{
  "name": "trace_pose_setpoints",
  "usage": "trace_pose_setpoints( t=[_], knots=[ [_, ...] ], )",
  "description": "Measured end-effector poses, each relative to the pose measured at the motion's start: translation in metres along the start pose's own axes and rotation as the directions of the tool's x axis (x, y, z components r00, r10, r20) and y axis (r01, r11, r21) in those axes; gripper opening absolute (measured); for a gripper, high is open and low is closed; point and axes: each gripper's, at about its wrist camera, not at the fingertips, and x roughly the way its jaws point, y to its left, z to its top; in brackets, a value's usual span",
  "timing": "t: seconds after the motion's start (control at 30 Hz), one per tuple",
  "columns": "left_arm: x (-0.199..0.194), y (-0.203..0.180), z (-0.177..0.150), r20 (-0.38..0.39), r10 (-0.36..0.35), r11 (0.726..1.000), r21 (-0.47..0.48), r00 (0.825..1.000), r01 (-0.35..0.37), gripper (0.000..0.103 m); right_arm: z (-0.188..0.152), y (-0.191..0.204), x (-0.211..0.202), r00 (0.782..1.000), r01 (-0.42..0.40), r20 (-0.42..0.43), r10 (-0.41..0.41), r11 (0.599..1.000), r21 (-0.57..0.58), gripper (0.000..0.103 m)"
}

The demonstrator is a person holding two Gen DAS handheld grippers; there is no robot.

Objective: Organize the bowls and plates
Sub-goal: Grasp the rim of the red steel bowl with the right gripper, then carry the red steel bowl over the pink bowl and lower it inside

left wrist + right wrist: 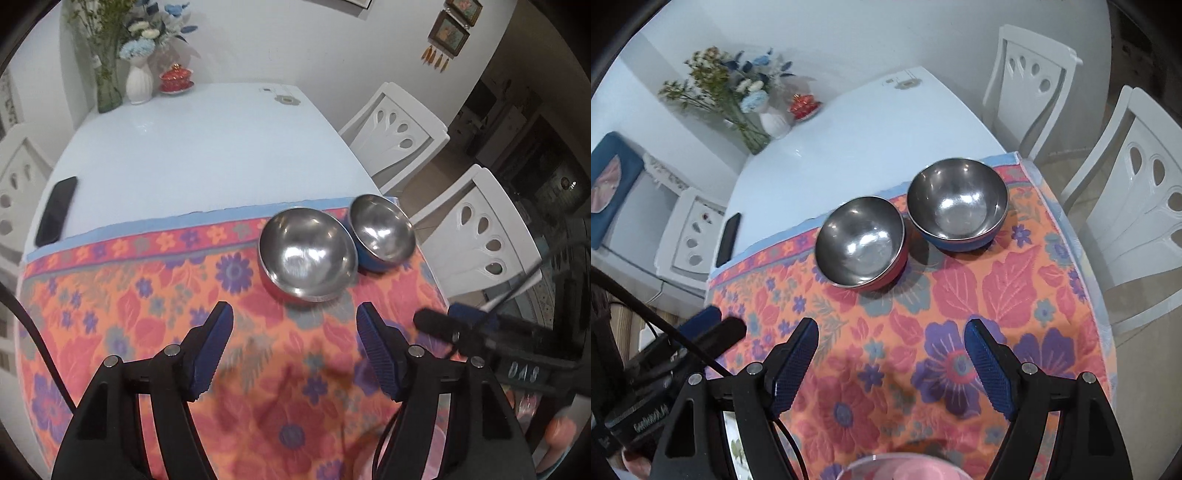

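Two steel bowls stand side by side on a floral cloth (147, 295) (997, 295). The red-sided bowl (308, 253) (860, 245) is on the left. The blue-sided bowl (382, 232) (956, 203) is on the right, touching or almost touching it. My left gripper (295, 325) is open and empty, just short of the red bowl. My right gripper (892, 339) is open and empty, short of both bowls. A pink plate or bowl rim (897, 467) shows below the right gripper. The right gripper also shows in the left wrist view (454, 325).
A black phone (55, 210) (727, 238) lies on the white table (207, 147) (849, 147) at the left. Vases with flowers (138, 74) (753, 110) and a red lidded dish (176, 78) stand at the far end. White chairs (480, 236) (1137, 206) stand along the right edge.
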Motion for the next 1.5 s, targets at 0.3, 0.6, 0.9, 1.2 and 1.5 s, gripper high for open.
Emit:
trace_pose_setpoints(
  t=[0.3,0.6,0.9,1.2,1.5],
  knots=[
    [0.08,0.034,0.039,-0.073,-0.101,0.99,-0.102,0.992,0.093,0.057,0.026,-0.013,0.064,0.997,-0.044,-0.059,0.048,0.997,0.063,0.07],
    [0.137,0.05,0.041,-0.15,-0.134,0.979,-0.171,0.98,0.108,0.035,0.04,-0.013,0.12,0.988,-0.07,-0.131,0.08,0.994,0.081,0.05],
    [0.151,0.049,0.038,-0.167,-0.139,0.982,-0.15,0.976,0.115,0.023,0.043,-0.008,0.144,0.989,-0.036,-0.144,0.044,0.998,0.061,0.03],
    [0.102,0.035,0.028,-0.113,-0.083,0.995,-0.056,0.99,0.077,0.023,0.03,0.01,0.113,0.992,-0.031,-0.126,0.03,1.0,-0.007,0.03],
    [0.018,0.015,-0.01,-0.044,-0.077,0.997,-0.036,0.996,0.075,0.023,-0.012,0.028,0.042,0.994,-0.057,-0.092,0.051,0.996,-0.062,0.03]
  ],
)
